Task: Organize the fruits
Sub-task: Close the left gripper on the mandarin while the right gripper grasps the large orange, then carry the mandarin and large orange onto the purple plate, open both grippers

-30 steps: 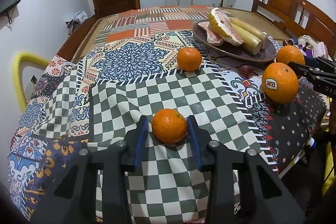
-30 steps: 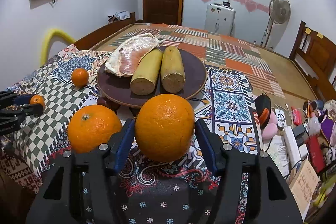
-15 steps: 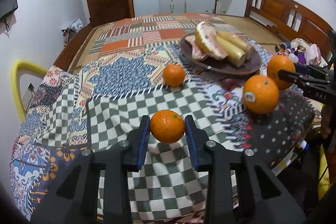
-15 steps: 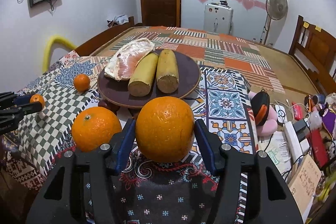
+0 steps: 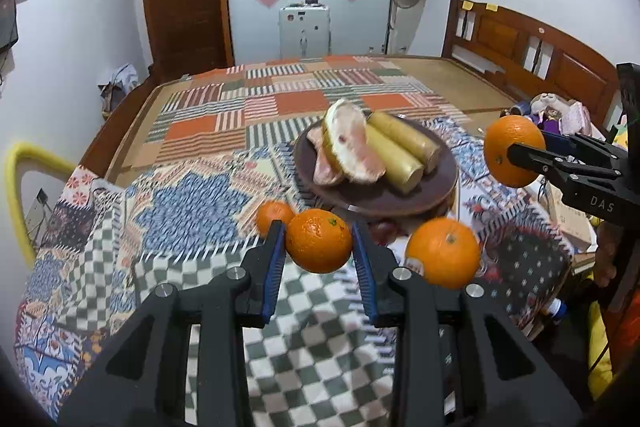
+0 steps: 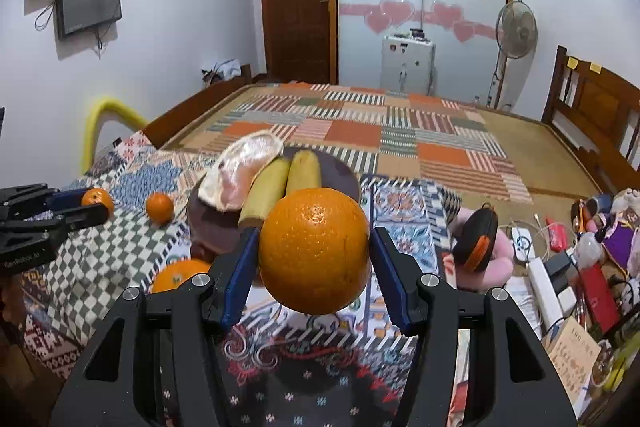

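Left gripper (image 5: 319, 251) clamping small round mandarin (image 5: 319, 246), right gripper (image 6: 314, 259) clamping large dimpled orange (image 6: 314, 250)

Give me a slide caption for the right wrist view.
Right gripper holds a large orange above the patterned cloth, before a brown plate of fruit.

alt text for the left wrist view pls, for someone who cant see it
The left gripper holds a small orange in its blue-padded jaws above a patchwork cloth. Beyond sit a brown plate of cut fruit and two loose oranges; at right, the right gripper holds a large orange.
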### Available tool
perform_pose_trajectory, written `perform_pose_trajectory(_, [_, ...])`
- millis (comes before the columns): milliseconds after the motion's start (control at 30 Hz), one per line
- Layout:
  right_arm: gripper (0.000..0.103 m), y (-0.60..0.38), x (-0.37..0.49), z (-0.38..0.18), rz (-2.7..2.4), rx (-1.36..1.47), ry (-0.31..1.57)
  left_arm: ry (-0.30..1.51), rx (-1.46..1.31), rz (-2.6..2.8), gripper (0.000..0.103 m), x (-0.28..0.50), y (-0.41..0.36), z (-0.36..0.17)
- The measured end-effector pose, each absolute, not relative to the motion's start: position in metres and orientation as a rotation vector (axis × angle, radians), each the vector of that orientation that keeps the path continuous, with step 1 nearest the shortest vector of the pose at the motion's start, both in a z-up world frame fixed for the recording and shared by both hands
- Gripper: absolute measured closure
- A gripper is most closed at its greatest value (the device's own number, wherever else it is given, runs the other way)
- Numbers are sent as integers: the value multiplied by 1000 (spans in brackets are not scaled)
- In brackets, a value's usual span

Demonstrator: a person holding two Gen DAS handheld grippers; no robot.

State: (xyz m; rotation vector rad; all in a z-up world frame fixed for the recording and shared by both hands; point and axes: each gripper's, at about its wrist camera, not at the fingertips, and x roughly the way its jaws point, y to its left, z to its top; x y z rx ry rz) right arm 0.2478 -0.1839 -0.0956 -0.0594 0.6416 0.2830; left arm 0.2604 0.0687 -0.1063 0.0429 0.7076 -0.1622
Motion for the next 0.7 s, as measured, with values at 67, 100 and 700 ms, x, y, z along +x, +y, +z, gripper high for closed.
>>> perform_pose_trajectory(67, [51,-185,250,-92,278,-56,626,697,37,-169,70,266,65,-103])
perform_pose_trajectory(100, [51,-185,252,-90,275,-56,618,692,32,-174,70,269,63,-102])
perform_pose_trajectory(700, [53,-180,295,-76,278,-44,552,680,18,-202,70,326,36,-105])
